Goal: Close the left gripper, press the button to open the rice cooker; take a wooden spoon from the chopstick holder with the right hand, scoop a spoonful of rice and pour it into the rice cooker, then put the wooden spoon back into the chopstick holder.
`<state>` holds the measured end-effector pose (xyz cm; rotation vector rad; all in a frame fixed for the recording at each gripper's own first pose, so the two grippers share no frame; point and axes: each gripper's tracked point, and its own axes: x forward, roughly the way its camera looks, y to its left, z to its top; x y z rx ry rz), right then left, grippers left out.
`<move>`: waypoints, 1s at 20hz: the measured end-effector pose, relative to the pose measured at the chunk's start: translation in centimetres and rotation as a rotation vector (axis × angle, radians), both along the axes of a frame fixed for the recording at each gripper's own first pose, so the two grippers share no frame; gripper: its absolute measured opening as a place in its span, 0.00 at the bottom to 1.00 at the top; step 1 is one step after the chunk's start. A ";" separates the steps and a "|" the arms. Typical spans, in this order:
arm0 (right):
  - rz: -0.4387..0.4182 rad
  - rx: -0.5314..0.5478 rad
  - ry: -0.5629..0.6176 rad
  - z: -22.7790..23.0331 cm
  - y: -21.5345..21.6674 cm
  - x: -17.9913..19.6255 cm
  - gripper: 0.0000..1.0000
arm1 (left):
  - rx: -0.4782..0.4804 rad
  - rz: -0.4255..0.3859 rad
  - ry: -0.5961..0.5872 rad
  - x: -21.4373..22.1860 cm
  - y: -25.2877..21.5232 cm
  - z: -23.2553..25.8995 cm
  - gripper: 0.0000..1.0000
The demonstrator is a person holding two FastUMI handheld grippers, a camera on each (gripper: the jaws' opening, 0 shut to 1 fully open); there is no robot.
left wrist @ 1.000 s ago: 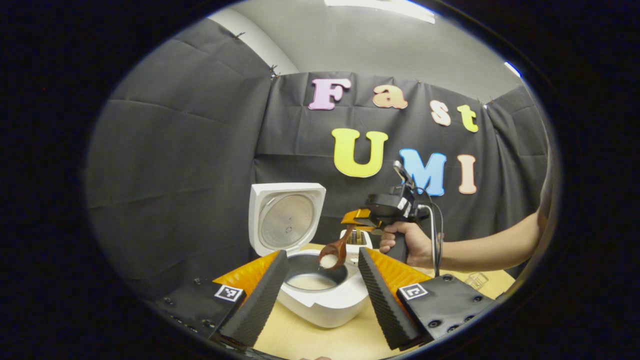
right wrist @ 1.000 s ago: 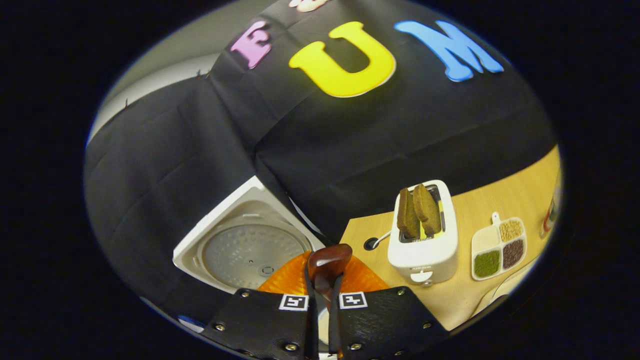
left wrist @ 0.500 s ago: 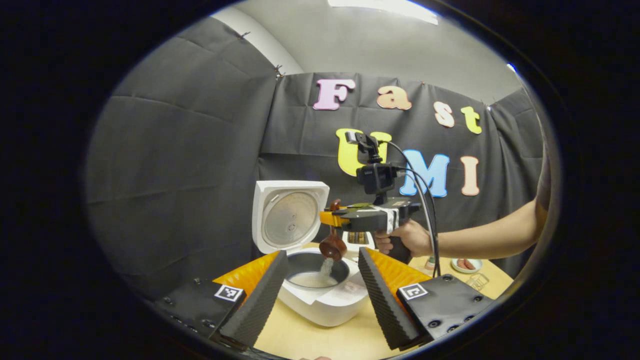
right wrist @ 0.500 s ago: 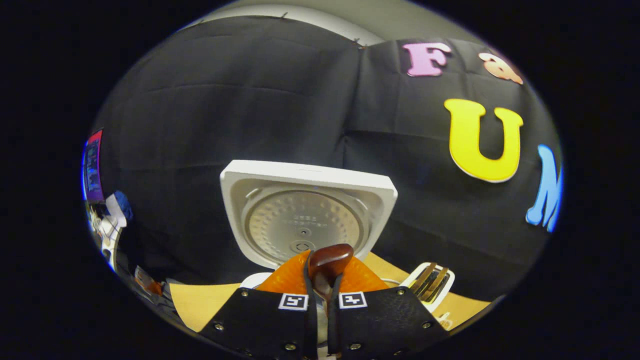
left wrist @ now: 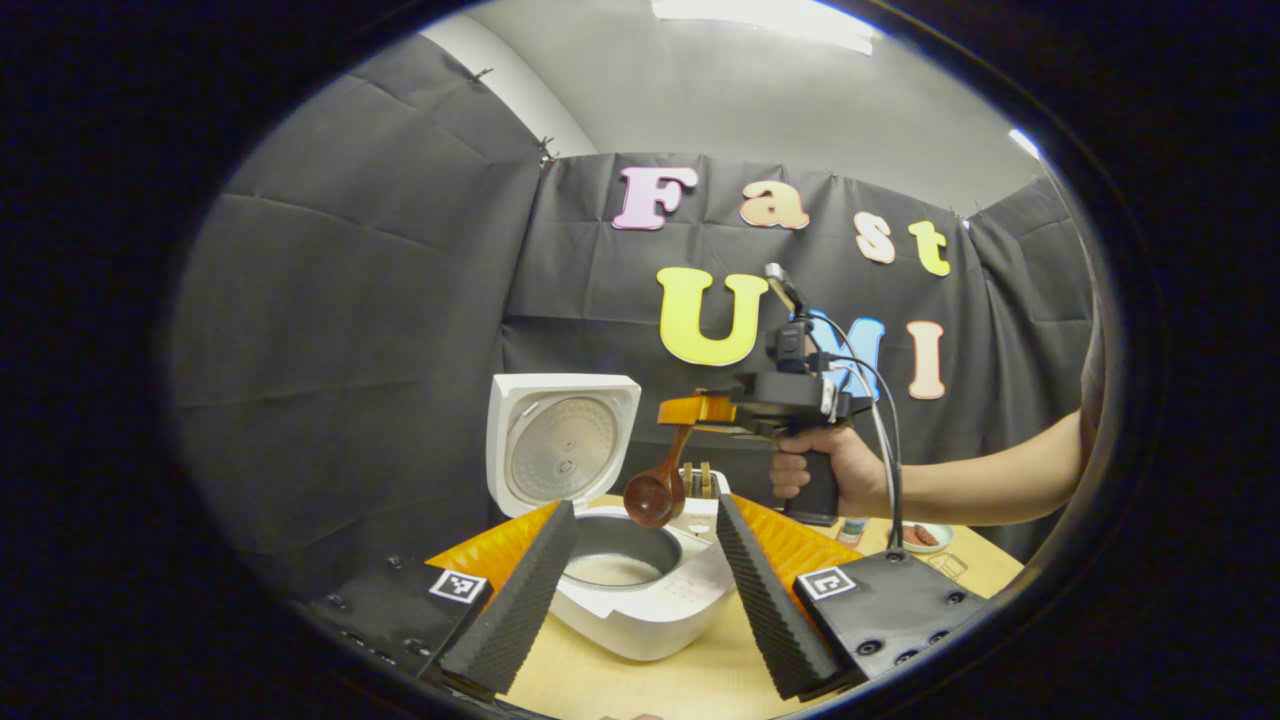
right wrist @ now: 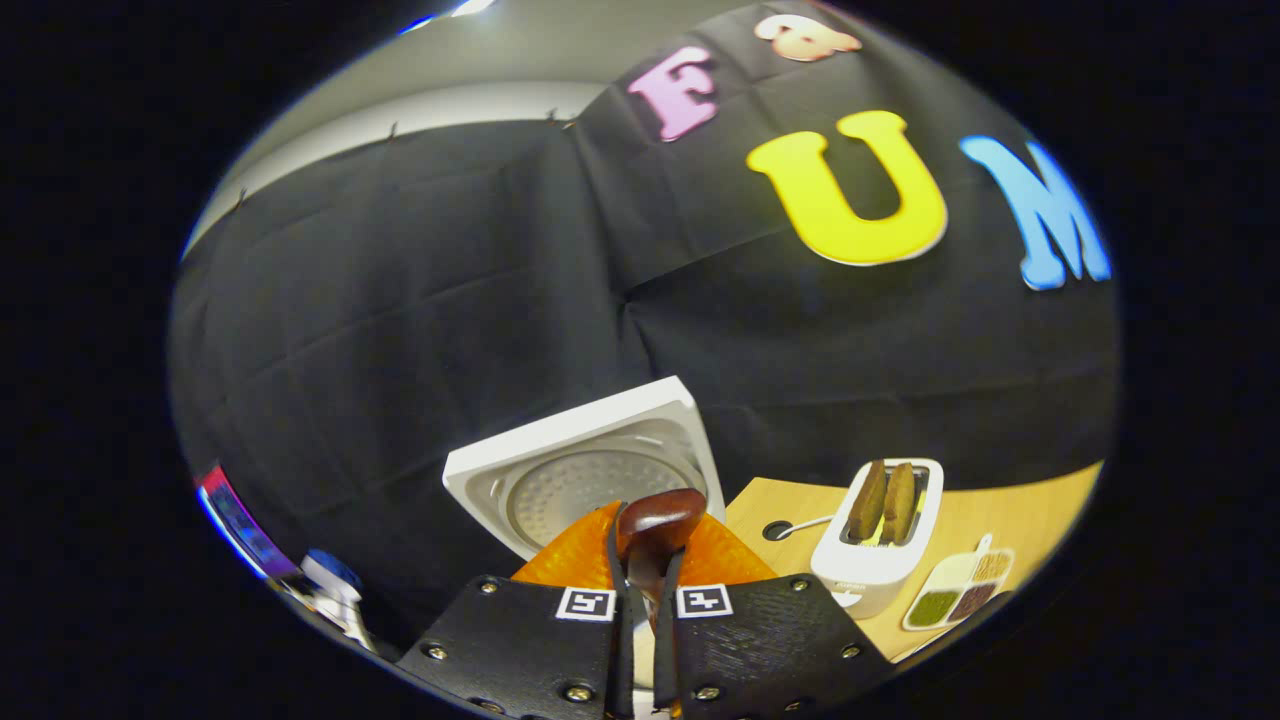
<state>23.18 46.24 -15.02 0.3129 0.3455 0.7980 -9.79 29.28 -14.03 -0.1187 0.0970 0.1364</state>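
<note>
The white rice cooker (left wrist: pixel 640 615) stands open on the wooden table, its lid (left wrist: pixel 562 452) upright and a layer of rice (left wrist: pixel 610 570) in the pot. My left gripper (left wrist: pixel 644 506) is open, one finger on either side of the cooker and clear of it. A hand holds my right gripper (left wrist: pixel 692 409) above the cooker's right rim. It is shut on the handle of a wooden spoon (left wrist: pixel 654 496), whose bowl hangs down, turned over, above the rim. In the right gripper view the right gripper (right wrist: pixel 648 548) clamps the spoon's handle end (right wrist: pixel 658 518), with the lid (right wrist: pixel 590 470) beyond.
A white toaster (right wrist: pixel 880 545) holding two slices of bread stands right of the cooker, and a divided tray of grains (right wrist: pixel 955 597) lies beside it. A small dish (left wrist: pixel 915 536) sits at the table's right edge under the forearm (left wrist: pixel 980 485). Black cloth walls stand close behind.
Half a second ago the spoon was tipping rice into the pot. It has since risen and shifted right with the right gripper, and no rice is falling. The left gripper stays open.
</note>
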 end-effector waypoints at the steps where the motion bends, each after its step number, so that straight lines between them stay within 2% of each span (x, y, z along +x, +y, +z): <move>1: -0.034 0.059 0.047 0.3 -1.5 0.2 0.08 | -0.004 -0.011 -0.004 0.0 0.0 0.0 0.96; 4: -0.139 0.181 0.115 1.2 -6.6 0.5 0.08 | -0.010 -0.061 -0.006 0.9 -1.0 0.2 0.97; 7: -0.216 0.267 0.160 1.8 -11.3 -0.7 0.08 | -0.016 -0.141 -0.029 2.5 -3.4 1.1 0.96; 12: -0.328 0.298 0.158 2.8 -18.2 -3.1 0.08 | -0.004 -0.214 -0.006 3.8 -5.5 0.4 0.96; 20: -0.482 0.323 0.158 3.5 -29.0 -10.0 0.08 | 0.006 -0.294 0.011 5.2 -9.8 0.6 0.97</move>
